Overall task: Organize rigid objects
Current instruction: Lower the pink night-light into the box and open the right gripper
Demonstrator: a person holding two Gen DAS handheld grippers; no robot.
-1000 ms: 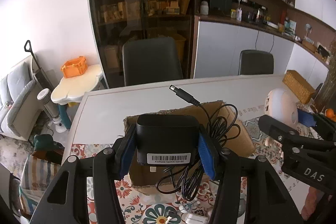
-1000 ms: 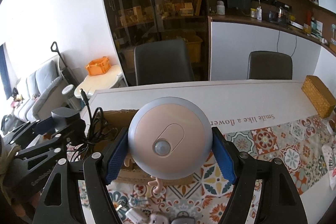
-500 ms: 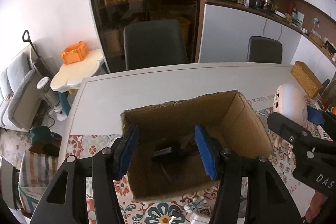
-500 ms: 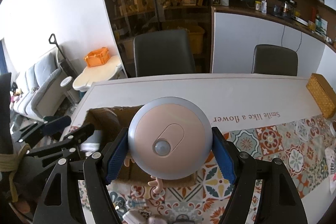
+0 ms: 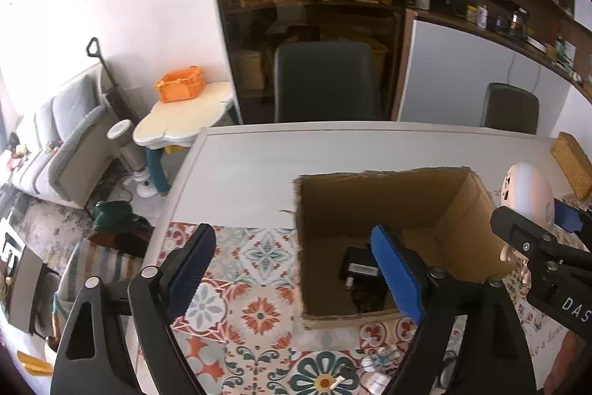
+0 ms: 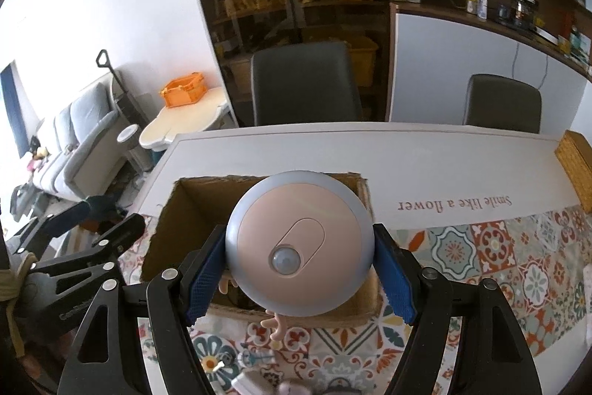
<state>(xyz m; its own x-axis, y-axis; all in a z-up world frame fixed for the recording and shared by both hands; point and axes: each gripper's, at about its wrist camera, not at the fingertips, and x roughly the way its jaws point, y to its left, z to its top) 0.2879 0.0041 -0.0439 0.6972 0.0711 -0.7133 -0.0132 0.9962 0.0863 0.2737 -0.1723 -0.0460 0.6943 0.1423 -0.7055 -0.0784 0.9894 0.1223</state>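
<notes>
The left gripper (image 5: 296,269) no longer carries the black rectangular power adapter (image 5: 357,267) it clamped a second ago: its jaws have just been opening and now stand wide apart with nothing between them, hanging over the near left corner of the open brown cardboard box (image 5: 392,210). The adapter now lies flat on the box floor with its dark cable bunched just beside it, so that item looks stowed and this hand is free for the next one. Its long axis seems to run roughly across the box, labelled face up, though the blue pad hides part of it. The right gripper (image 6: 299,269) has its jaws clamped on the sides of the round pink-and-grey sensor night light (image 6: 299,243), held above the box opening, flat face toward the camera, its small pink feet pointing down toward the patterned worktop (image 6: 499,247); it is probably the next to go in.
</notes>
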